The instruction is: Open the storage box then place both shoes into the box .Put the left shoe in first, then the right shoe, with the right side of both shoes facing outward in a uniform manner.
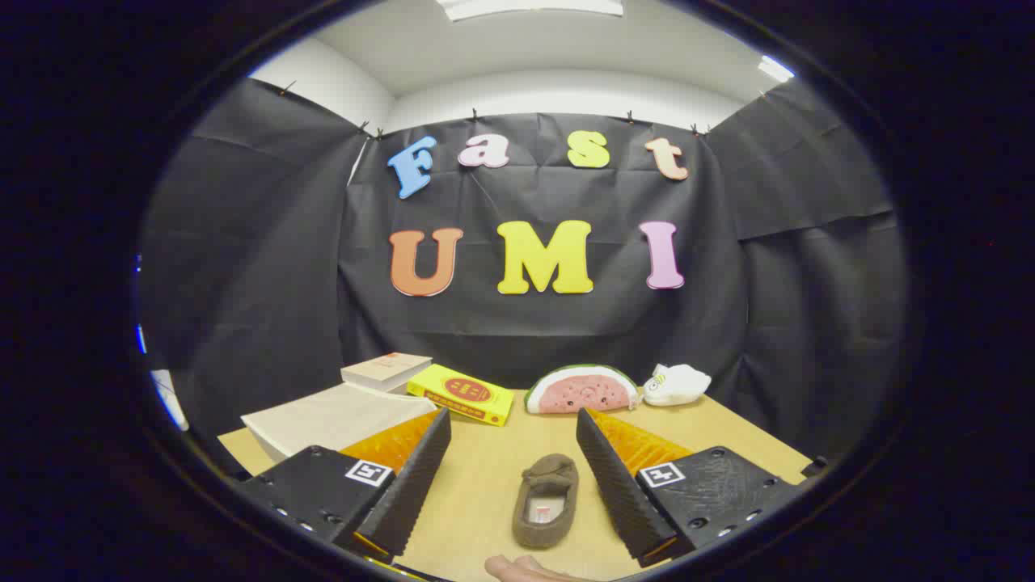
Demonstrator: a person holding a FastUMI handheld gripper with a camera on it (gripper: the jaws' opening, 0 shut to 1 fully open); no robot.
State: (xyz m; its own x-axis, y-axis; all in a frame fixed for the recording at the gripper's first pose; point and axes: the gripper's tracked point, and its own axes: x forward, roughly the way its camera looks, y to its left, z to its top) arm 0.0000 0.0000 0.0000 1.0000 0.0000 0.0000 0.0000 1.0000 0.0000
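The gripper (513,424) hangs above the pale wooden table (728,432), fingers spread wide and holding nothing. A brown suede slipper (547,499) lies flat between them, toe pointing away, touching neither finger.

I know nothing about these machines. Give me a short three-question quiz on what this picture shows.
1. True or false: the claw is clamped on the brown slipper.
2. Which lies nearest the watermelon plush? A) the white plush toy B) the white storage box C) the slipper
3. Fill in: the yellow book rests on the wooden ____.

Key
1. False: the fingers are spread, with the slipper between them, untouched.
2. A
3. table
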